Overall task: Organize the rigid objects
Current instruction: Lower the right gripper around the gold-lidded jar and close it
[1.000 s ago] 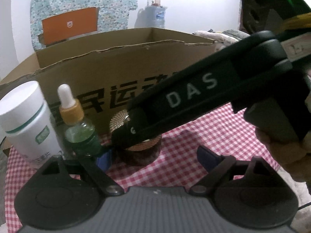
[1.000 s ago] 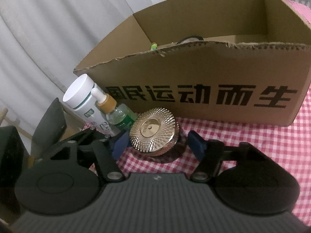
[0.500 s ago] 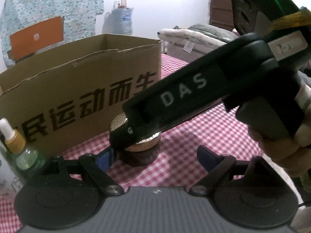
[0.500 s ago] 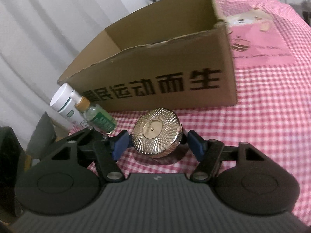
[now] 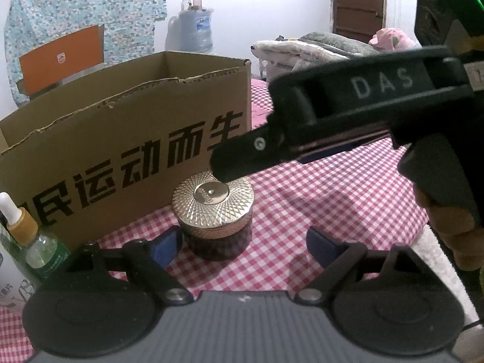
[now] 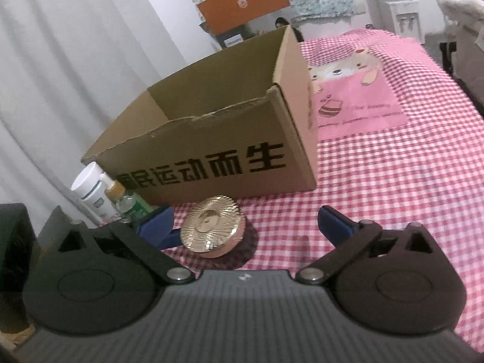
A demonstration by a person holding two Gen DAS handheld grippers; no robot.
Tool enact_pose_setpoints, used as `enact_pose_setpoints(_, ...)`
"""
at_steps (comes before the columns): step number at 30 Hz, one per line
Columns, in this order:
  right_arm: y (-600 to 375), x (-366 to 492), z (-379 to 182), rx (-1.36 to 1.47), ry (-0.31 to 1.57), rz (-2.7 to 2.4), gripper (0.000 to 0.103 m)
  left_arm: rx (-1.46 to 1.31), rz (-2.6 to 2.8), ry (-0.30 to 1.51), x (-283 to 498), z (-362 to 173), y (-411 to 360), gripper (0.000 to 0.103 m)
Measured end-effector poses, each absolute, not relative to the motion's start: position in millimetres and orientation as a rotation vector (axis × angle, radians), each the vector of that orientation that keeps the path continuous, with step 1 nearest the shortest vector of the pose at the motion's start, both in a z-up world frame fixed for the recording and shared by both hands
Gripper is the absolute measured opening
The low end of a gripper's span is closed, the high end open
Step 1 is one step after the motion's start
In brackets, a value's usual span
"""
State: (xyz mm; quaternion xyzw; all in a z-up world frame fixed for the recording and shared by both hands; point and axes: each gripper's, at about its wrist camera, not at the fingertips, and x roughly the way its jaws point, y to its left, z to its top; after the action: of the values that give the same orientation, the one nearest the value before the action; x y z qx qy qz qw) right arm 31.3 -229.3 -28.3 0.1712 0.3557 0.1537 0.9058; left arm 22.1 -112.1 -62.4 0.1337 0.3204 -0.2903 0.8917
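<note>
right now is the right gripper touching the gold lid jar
Cannot tell. In the right wrist view the right gripper stands open; its right pad is clear of the gold lid jar, but the left pad overlaps the lid's edge, showing no gap.

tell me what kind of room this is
Most likely a lived-in room at home, perhaps a bedroom or living area. A red-checked tablecloth covers the table, folded bedding is piled at the back, and a big water jug stands by the wall.

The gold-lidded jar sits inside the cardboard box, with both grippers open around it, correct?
Not inside: the left wrist view shows the gold-lidded jar on the checked cloth in front of the cardboard box. The left gripper and right gripper are open.
</note>
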Motion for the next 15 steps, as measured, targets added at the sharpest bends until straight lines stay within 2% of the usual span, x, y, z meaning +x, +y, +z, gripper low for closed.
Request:
enact_pose_setpoints(8, -229.4, 27.4, -31.8, 0.325, 0.733, 0.254, 0.102, 0.29, -0.589, 0.667, 23.0, -63.5, -114.0, 0.091)
enact_pose_setpoints(15, -239.7, 37.0, -48.2, 0.403, 0.816, 0.205, 0.102, 0.292, -0.589, 0.67, 21.9, -64.2, -113.4, 0.091)
